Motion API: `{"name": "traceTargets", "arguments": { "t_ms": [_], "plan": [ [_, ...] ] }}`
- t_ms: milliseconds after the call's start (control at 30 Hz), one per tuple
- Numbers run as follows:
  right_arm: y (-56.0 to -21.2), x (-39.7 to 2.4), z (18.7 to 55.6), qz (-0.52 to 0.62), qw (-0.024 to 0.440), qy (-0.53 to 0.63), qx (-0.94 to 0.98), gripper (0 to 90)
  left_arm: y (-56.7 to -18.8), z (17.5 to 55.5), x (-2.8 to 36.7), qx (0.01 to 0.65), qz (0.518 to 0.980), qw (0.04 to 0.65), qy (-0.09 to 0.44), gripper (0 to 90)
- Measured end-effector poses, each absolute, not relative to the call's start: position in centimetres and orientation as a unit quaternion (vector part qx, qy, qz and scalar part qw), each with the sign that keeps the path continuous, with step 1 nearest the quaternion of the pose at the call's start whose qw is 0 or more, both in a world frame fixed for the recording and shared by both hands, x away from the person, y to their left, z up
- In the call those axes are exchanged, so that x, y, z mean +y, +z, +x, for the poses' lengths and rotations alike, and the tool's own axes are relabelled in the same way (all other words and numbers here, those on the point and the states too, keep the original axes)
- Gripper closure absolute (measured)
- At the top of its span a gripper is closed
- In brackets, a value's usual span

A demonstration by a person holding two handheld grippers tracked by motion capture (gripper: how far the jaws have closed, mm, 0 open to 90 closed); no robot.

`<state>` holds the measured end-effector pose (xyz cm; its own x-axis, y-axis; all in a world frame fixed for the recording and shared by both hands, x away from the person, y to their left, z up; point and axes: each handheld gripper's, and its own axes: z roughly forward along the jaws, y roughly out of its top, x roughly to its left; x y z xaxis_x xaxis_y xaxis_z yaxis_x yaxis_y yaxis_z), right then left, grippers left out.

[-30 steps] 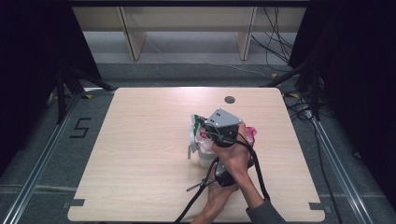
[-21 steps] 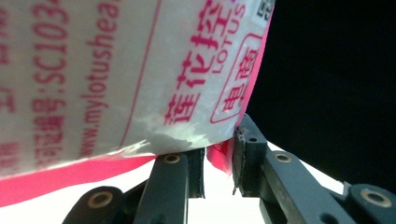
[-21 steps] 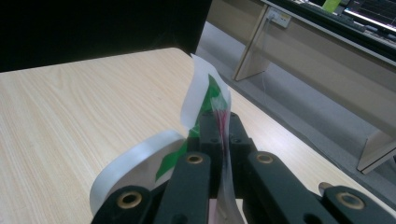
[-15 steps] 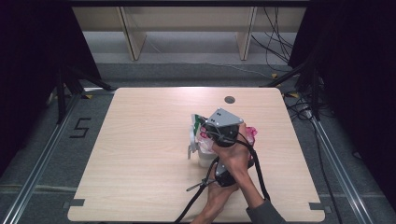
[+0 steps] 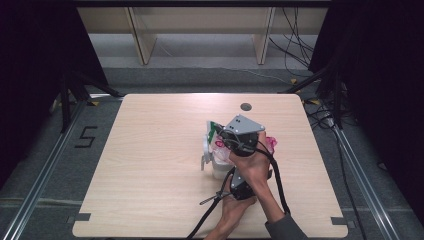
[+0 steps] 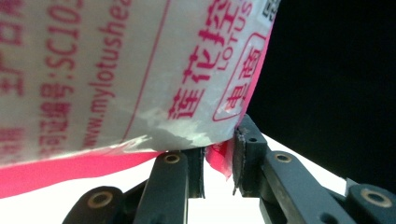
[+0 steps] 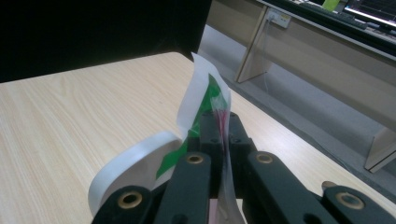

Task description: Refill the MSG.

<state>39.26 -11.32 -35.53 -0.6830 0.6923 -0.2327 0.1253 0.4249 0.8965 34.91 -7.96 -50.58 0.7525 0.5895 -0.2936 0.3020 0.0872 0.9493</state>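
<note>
From above, both hands meet over a white plastic bag (image 5: 218, 150) with pink and green print, right of the middle of the pale wooden surface (image 5: 150, 165) and on the near side of its small dark grommet hole (image 5: 245, 106); the right tongs (image 5: 223, 134), under their grey plate, sit at the bag's top, the left tongs (image 5: 235, 172) at its near edge. In the left gripper view the left tongs (image 6: 218, 163) pinch a pink corner of the bag (image 6: 140, 79), its red lettering looming just above the jaws. In the right gripper view the right tongs (image 7: 219, 126) are clamped tight on a thin fold of the bag (image 7: 203, 100), with a white and green flap curling up beside them.
</note>
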Motion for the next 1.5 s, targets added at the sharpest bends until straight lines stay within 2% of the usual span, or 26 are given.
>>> {"name": "traceTargets", "arguments": {
  "t_ms": [233, 367, 400, 467, 500, 533, 567, 633, 767, 833, 867, 933, 967, 1067, 1500],
  "plan": [
    [-35.4, -11.5, 39.1, 0.261, 0.283, 0.473, 0.793, 90.0, -50.7, 34.9, -8.0, 0.339, 0.662, 0.659, 0.112, 76.2],
    [-35.3, -11.8, 39.1, 0.271, 0.282, 0.479, 0.786, 90.0, -50.8, 35.0, -7.6, 0.331, 0.683, 0.641, 0.112, 75.9],
    [-35.3, -12.0, 39.2, 0.258, 0.291, 0.479, 0.787, 90.0, -50.8, 34.9, -7.7, 0.331, 0.682, 0.642, 0.113, 75.9],
    [-35.2, -12.1, 39.1, 0.263, 0.279, 0.483, 0.787, 90.0, -50.8, 34.9, -7.9, 0.335, 0.673, 0.650, 0.108, 75.9],
    [-35.2, -12.1, 39.0, 0.271, 0.263, 0.485, 0.789, 90.0, -50.9, 35.0, -7.5, 0.319, 0.698, 0.631, 0.117, 75.8],
    [-35.2, -12.3, 39.0, 0.271, 0.276, 0.484, 0.785, 90.0, -50.8, 35.1, -7.1, 0.308, 0.715, 0.615, 0.123, 75.7],
    [-35.1, -12.5, 39.1, 0.263, 0.282, 0.484, 0.786, 90.0, -50.8, 35.0, -7.4, 0.320, 0.699, 0.629, 0.118, 75.7],
    [-35.1, -12.6, 39.1, 0.268, 0.269, 0.490, 0.785, 90.0, -50.9, 35.0, -7.4, 0.321, 0.701, 0.625, 0.122, 75.6],
    [-35.0, -13.1, 39.0, 0.270, 0.274, 0.495, 0.779, 90.0, -50.9, 34.9, -7.3, 0.320, 0.707, 0.618, 0.121, 75.2],
    [-35.0, -13.2, 38.9, 0.281, 0.257, 0.500, 0.777, 90.0, -51.0, 34.9, -7.4, 0.321, 0.709, 0.617, 0.118, 75.1],
    [-34.9, -13.5, 39.0, 0.270, 0.266, 0.495, 0.782, 90.0, -51.0, 34.9, -7.4, 0.320, 0.710, 0.616, 0.119, 74.8],
    [-35.0, -13.6, 38.7, 0.290, 0.251, 0.500, 0.777, 90.0, -51.1, 34.9, -7.4, 0.318, 0.714, 0.610, 0.126, 74.1],
    [-34.9, -13.8, 38.8, 0.281, 0.257, 0.502, 0.777, 90.0, -51.1, 34.8, -7.7, 0.324, 0.700, 0.626, 0.115, 73.9],
    [-34.8, -14.2, 38.7, 0.278, 0.260, 0.504, 0.775, 90.0, -51.1, 34.7, -7.7, 0.321, 0.702, 0.626, 0.111, 73.1],
    [-34.1, -16.9, 38.0, 0.277, 0.238, 0.547, 0.753, 90.0, -51.1, 34.7, -7.4, 0.311, 0.716, 0.615, 0.108, 65.5]
  ]
}}
